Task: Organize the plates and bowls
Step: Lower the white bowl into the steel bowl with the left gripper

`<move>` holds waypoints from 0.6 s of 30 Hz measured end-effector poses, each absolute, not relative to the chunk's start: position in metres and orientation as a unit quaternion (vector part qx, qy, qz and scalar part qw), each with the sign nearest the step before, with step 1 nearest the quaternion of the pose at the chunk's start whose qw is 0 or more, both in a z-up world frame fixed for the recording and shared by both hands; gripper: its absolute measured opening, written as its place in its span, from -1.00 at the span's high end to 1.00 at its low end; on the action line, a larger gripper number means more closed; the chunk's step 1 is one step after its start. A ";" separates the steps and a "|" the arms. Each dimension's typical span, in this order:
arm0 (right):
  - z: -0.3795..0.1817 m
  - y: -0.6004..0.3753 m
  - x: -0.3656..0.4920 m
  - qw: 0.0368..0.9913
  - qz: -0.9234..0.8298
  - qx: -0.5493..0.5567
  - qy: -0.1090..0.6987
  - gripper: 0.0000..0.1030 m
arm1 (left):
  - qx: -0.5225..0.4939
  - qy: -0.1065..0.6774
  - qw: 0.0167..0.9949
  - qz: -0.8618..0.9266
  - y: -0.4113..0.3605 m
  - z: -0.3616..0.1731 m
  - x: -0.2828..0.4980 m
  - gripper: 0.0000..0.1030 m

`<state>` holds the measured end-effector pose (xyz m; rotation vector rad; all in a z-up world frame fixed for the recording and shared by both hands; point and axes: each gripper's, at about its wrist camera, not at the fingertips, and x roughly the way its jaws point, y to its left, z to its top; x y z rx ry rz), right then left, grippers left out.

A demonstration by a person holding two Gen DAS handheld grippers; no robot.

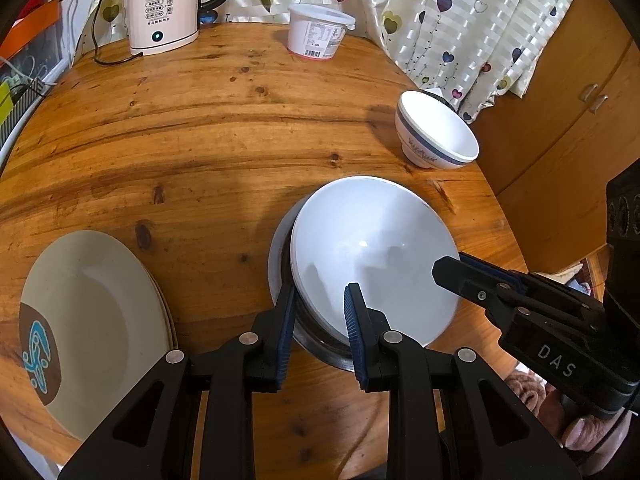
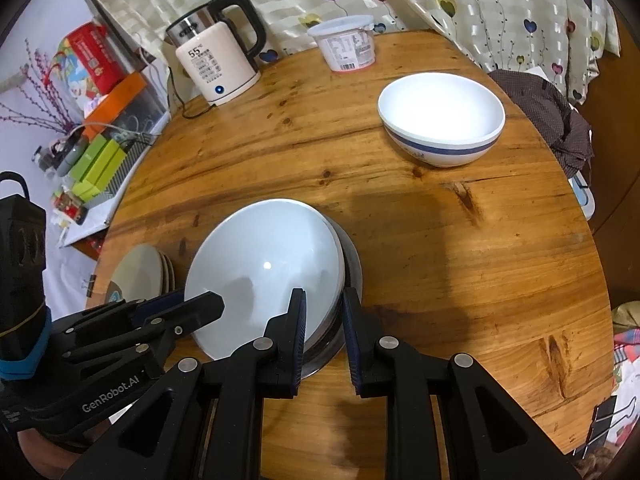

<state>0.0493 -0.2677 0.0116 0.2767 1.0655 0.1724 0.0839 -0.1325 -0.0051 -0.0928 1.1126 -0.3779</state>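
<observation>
At the near centre of the round table (image 1: 200,128), a white bowl (image 1: 372,248) sits tilted in a steel bowl (image 1: 320,340). The left gripper (image 1: 320,320) straddles the stack's near-left rim, jaws narrowly parted, one finger outside and one inside; contact cannot be confirmed. The right gripper (image 2: 323,332) likewise straddles the opposite rim, narrowly parted. A banded bowl (image 2: 440,120) stands apart at the far right. Plates (image 1: 92,320) lie stacked at the left. A kettle (image 1: 164,4) and tub (image 1: 318,32) stand at the far edge.
</observation>
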 end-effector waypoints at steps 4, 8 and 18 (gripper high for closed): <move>0.013 -0.267 0.049 0.851 0.082 0.127 0.503 0.62 | -0.046 0.523 0.832 -0.179 -0.133 -0.005 0.084 0.51; 0.014 -0.266 0.049 0.852 0.081 0.126 0.502 0.62 | -0.047 0.519 0.835 -0.179 -0.131 -0.003 0.083 0.51; 0.031 -0.262 0.043 0.867 0.078 0.103 0.481 0.62 | -0.049 0.496 0.848 -0.177 -0.124 0.011 0.079 0.51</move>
